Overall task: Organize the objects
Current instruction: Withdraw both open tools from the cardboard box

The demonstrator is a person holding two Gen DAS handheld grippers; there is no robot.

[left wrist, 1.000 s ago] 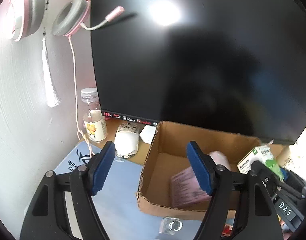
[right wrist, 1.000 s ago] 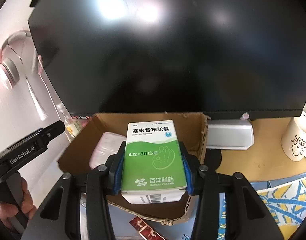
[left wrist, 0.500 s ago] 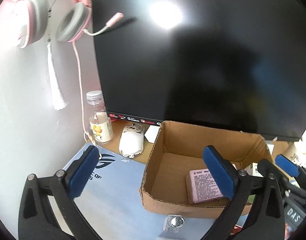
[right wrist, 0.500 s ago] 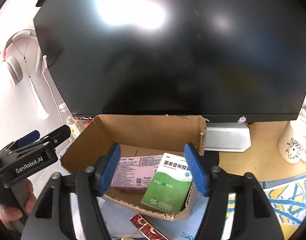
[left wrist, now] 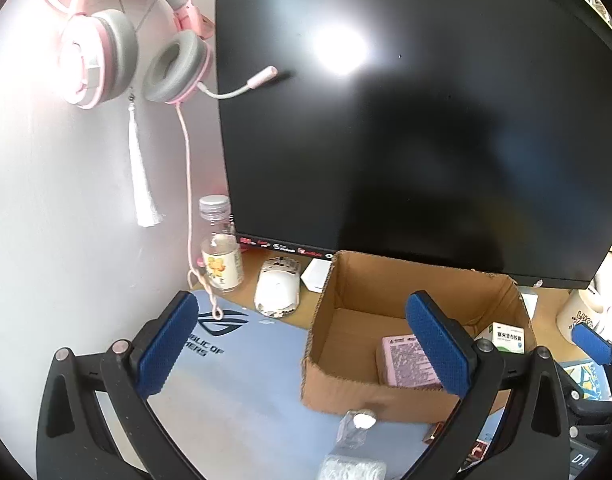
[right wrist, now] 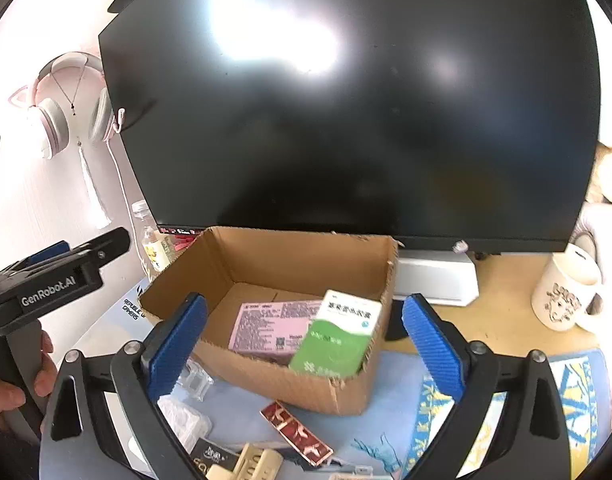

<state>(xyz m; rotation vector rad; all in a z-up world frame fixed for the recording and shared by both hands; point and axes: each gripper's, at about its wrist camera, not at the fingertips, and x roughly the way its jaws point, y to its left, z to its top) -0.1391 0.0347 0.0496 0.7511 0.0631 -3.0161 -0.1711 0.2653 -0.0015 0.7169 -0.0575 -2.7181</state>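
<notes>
An open cardboard box [right wrist: 290, 264] stands on the desk in front of the black monitor [right wrist: 346, 100]. A pink medicine box [right wrist: 272, 326] lies flat inside it, and a green and white medicine box [right wrist: 338, 336] leans against its right wall. Both show in the left wrist view too: the pink box [left wrist: 406, 364] and the green box [left wrist: 506, 336] inside the cardboard box [left wrist: 346, 384]. My right gripper [right wrist: 304, 344] is open and empty above the box's front edge. My left gripper [left wrist: 302, 346] is open and empty, left of the box.
A clear bottle [left wrist: 222, 256], a white mouse [left wrist: 277, 291] and pink headphones [left wrist: 126, 56] on the wall are at left. A white mug [right wrist: 566, 292] stands at right. A red strip [right wrist: 296, 430], clear plastic pieces [right wrist: 192, 376] and a cream clip [right wrist: 254, 464] lie in front of the box.
My right gripper opened and dropped the green box into the cardboard box, then pulled back. My left gripper opened wider and drew back and up from the box, leaving the pink box inside.
</notes>
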